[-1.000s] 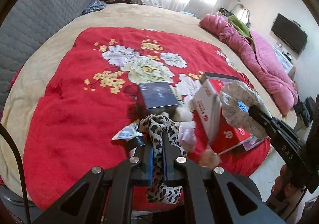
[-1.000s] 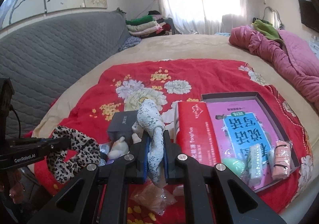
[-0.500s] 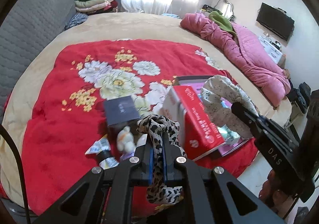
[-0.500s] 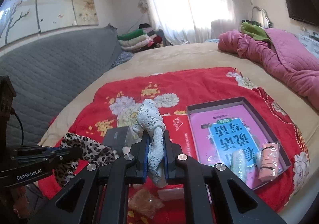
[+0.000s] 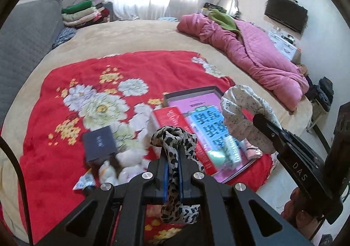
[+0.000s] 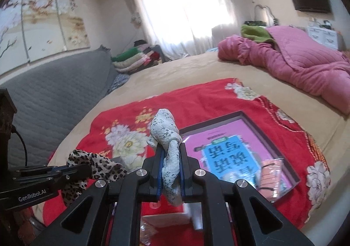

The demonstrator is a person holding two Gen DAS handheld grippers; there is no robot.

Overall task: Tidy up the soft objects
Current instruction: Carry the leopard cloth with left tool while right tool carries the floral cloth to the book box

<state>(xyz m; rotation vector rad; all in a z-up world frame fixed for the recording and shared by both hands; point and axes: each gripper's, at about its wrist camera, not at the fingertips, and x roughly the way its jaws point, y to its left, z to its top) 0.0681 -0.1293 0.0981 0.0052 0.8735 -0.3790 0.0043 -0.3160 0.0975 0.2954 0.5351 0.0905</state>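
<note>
Left wrist view: my left gripper (image 5: 172, 158) is pinched tight on the leopard-print scrunchie (image 5: 175, 143), whose loop runs lengthwise along my fingers, its folded end bunched past the tips and its other end hanging below the pads toward me. To its right, my right gripper (image 5: 258, 119) comes in from the lower right and clamps the white speckled scrunchie (image 5: 238, 110), whose loop arches up and leftward over the open box (image 5: 190, 92). That box lies on the red floral blanket (image 5: 54, 136), with a pink and blue booklet (image 5: 203, 119) and a few small soft items in it; its red lid (image 5: 172, 116) leans against its left side. A dark small box (image 5: 99, 144) and some white plush pieces (image 5: 129, 158) lie left of the lid. In the right wrist view the white speckled scrunchie (image 6: 168, 136) stands up between my fingers, long axis pointing away from me, above the box's near left corner.
</note>
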